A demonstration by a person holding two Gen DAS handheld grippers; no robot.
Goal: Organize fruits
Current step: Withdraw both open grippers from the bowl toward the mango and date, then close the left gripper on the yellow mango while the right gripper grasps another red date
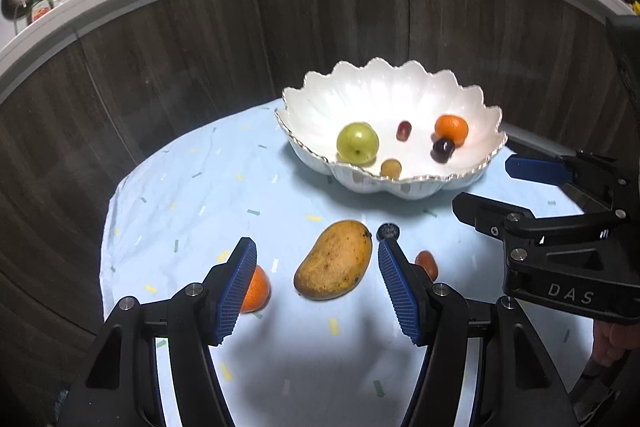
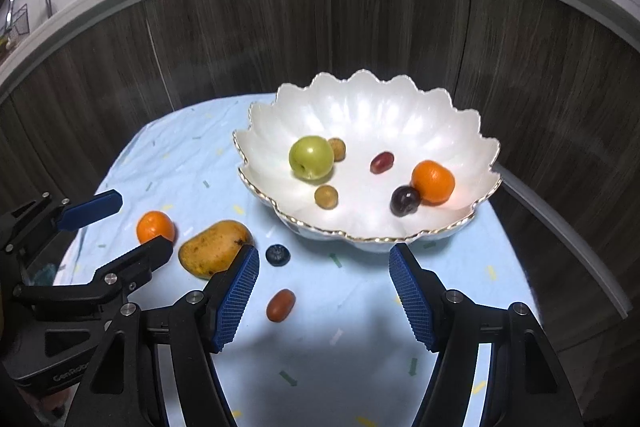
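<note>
**A:** Item one, left gripper (image 1: 317,281): fingers spread wide, nothing between the pads; the mango (image 1: 333,259) lies on the blue cloth (image 1: 180,211) directly ahead in the gap, not touched by either pad. What do you list on your side?

**B:** Item two, right gripper (image 2: 324,291): also wide apart and holding nothing; a small reddish fruit (image 2: 281,305) sits on the cloth between its fingers, a blueberry (image 2: 277,254) just beyond, close to the mango's tip. Item three, scalloped white bowl (image 2: 486,155): holds a green fruit (image 2: 311,157), an orange (image 2: 433,182), a dark plum (image 2: 405,201), a red grape (image 2: 382,163) and two small yellowish fruits. Item four, a second orange (image 2: 155,226), loose on the cloth beside the mango.

**A:** I judge the mango to be my step; it lies slanted across my fingers, so I would turn the wrist until the pads face its long flanks, lower until they bracket the widest part, then close slowly; the skin looks smooth and ripe, so firm but not crushing.

**B:** Agreed; I would keep my gripper clear of your path to the bowl, and set the mango on the open floor at the bowl's centre, not onto the grape.
</note>
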